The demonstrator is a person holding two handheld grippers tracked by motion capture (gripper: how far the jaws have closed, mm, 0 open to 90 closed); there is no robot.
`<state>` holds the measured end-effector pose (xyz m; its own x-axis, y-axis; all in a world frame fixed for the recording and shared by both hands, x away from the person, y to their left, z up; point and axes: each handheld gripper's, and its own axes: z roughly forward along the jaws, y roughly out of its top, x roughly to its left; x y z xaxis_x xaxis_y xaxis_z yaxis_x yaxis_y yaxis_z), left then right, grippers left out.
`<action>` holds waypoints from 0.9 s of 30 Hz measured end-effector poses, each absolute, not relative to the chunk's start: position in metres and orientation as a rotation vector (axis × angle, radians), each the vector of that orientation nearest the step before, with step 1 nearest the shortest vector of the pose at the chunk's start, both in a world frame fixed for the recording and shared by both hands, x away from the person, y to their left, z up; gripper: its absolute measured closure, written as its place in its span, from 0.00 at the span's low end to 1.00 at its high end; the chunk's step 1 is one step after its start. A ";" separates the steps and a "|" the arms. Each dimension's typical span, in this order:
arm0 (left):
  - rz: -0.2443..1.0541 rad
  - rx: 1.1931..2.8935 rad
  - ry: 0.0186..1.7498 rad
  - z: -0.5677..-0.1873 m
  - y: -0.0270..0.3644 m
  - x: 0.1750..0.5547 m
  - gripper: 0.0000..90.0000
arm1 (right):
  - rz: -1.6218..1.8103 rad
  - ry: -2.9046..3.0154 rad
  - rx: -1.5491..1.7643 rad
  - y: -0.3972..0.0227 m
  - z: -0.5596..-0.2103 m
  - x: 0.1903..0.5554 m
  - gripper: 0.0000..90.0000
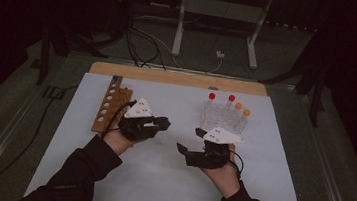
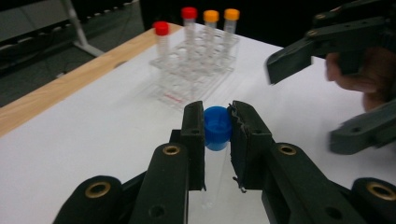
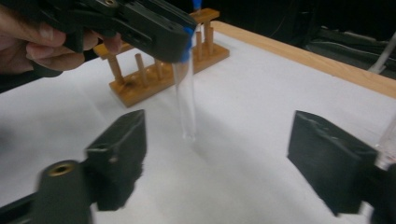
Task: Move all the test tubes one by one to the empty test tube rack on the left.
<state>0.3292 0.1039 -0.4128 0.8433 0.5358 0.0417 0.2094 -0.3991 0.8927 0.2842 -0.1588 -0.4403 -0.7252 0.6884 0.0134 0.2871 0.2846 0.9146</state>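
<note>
While left gripper (image 2: 217, 126) clamps it, tube (image 3: 186, 100) hangs upright — right gripper (image 3: 215, 154) gapes.

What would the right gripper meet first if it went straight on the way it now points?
Probably the clear blue-capped tube hanging from the left gripper, right between its open jaws. Beyond that stands the wooden rack. Depth is hard to judge.

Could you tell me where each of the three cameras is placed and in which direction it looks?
High view: above the person's side, facing forward and down on the table; forearms, left gripper, right gripper.
Left gripper view: on the left gripper, facing the clear rack; jaws shut on the blue-capped tube.
Right gripper view: on the right gripper, jaws open, facing the wooden rack.
Shared: both gripper views show the tube.
</note>
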 end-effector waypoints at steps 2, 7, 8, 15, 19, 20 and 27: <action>0.408 1.980 0.564 -0.411 0.110 0.331 0.86 | 1.422 2.160 0.884 -0.159 -0.440 0.284 0.16; 0.443 1.961 0.620 -0.405 0.128 0.338 0.86 | 1.437 2.158 0.886 -0.161 -0.440 0.285 0.03; 0.455 1.961 0.625 -0.404 0.131 0.339 0.86 | 1.442 2.158 0.881 -0.162 -0.440 0.285 0.01; 0.505 1.946 0.682 -0.398 0.151 0.347 0.86 | 1.449 2.149 0.860 -0.164 -0.439 0.284 0.01; 0.528 1.933 0.711 -0.395 0.161 0.353 0.86 | 1.467 2.156 0.846 -0.164 -0.438 0.283 0.00; 0.537 1.931 0.720 -0.394 0.164 0.355 0.86 | 1.473 2.157 0.847 -0.164 -0.438 0.283 0.00; 0.581 1.907 0.770 -0.385 0.180 0.367 0.86 | 1.482 2.154 0.856 -0.166 -0.439 0.285 0.00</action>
